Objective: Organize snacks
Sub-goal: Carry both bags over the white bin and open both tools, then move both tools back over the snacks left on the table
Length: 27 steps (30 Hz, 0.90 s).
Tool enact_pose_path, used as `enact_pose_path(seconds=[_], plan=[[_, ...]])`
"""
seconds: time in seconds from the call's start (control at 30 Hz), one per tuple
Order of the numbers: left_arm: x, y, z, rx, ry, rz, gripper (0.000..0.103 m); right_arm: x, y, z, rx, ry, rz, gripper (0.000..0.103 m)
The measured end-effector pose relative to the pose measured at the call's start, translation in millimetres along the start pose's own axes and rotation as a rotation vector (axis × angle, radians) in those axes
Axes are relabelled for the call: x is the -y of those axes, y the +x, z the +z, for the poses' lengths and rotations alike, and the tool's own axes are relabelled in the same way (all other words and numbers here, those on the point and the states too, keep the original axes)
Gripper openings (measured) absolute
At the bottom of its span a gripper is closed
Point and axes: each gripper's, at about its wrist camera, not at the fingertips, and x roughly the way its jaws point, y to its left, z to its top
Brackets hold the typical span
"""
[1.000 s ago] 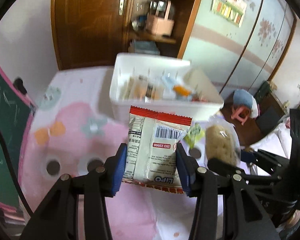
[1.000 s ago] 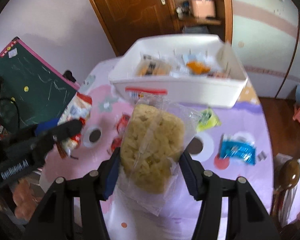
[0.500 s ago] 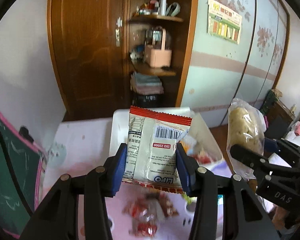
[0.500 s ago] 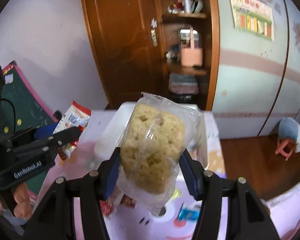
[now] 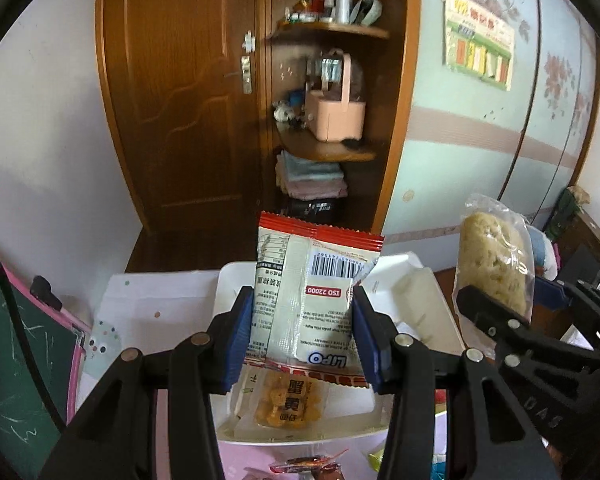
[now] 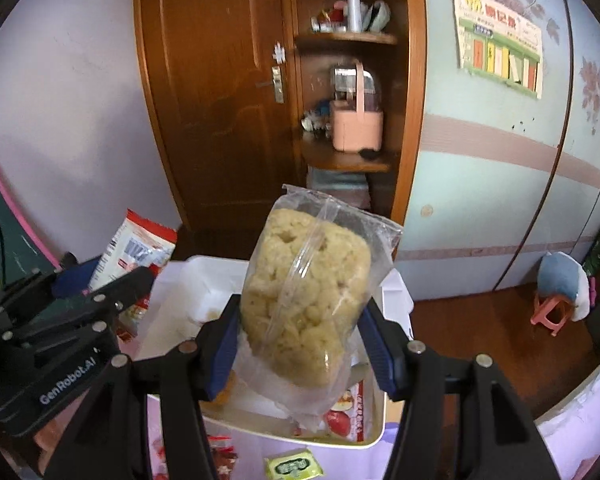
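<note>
Your left tool [image 5: 303, 334] is clenched on a red-edged snack packet [image 5: 310, 292], held upright between its blue pads with the barcode facing you. Your right tool [image 6: 298, 344] is clenched on a clear bag of pale puffed rice cake [image 6: 306, 292], also upright.

Directly beneath and just ahead of both tools sits the white plastic bin [image 5: 428, 292], resting on the pink-patterned table [image 5: 252, 460]. Inside it, right under the left tool's tips, lies an orange snack pouch [image 5: 288, 404]. Under the right tool a red-printed packet [image 6: 342, 412] shows in the bin's near corner. A small green sachet [image 6: 294, 468] lies on the table just short of the bin, below the right tool.

You appear to be mid-carry, both snacks hovering above the bin, ready to drop. The bin's far compartments are partly hidden, so free space there is hard to judge. Next, lower each tool into the bin, then ease the pads apart so the packets settle flat instead of tipping over the rim.
</note>
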Motion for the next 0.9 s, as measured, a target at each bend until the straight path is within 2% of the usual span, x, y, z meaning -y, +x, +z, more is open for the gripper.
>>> enact_pose_path(seconds=[0.23, 0.53, 0.6, 0.63, 0.7, 0.77, 0.9], plan=[[-5.9, 33.9, -12.8, -0.063, -0.016, 0.025, 0.046, -1.5, 34.9, -11.8, -0.074, -0.002, -0.020, 0.057], [-10.4, 46.2, -19.1, -0.097, -0.005, 0.058, 0.048, -7.5, 46.2, -11.4, -0.102, -0.005, -0.016, 0.058], [-11.6, 46.5, -19.9, -0.093, -0.006, 0.059, 0.058, -7.4, 49.2, -10.4, -0.113, 0.004, -0.005, 0.058], [-12.2, 46.1, -20.7, -0.091, -0.006, 0.066, 0.070, -7.0, 49.9, -10.6, -0.118, 0.011, 0.001, 0.058], [-13.8, 46.1, -21.8, -0.083, -0.006, 0.102, 0.084, -4.8, 51.9, -10.6, -0.121, 0.025, 0.004, 0.058], [-17.5, 46.6, -22.9, -0.089, -0.006, 0.107, 0.093, -1.5, 53.8, -10.8, -0.128, 0.040, 0.016, 0.058], [-24.6, 46.7, -26.9, -0.110, -0.030, 0.087, 0.096, 5.1, 55.0, -15.4, -0.149, 0.081, 0.061, 0.058]])
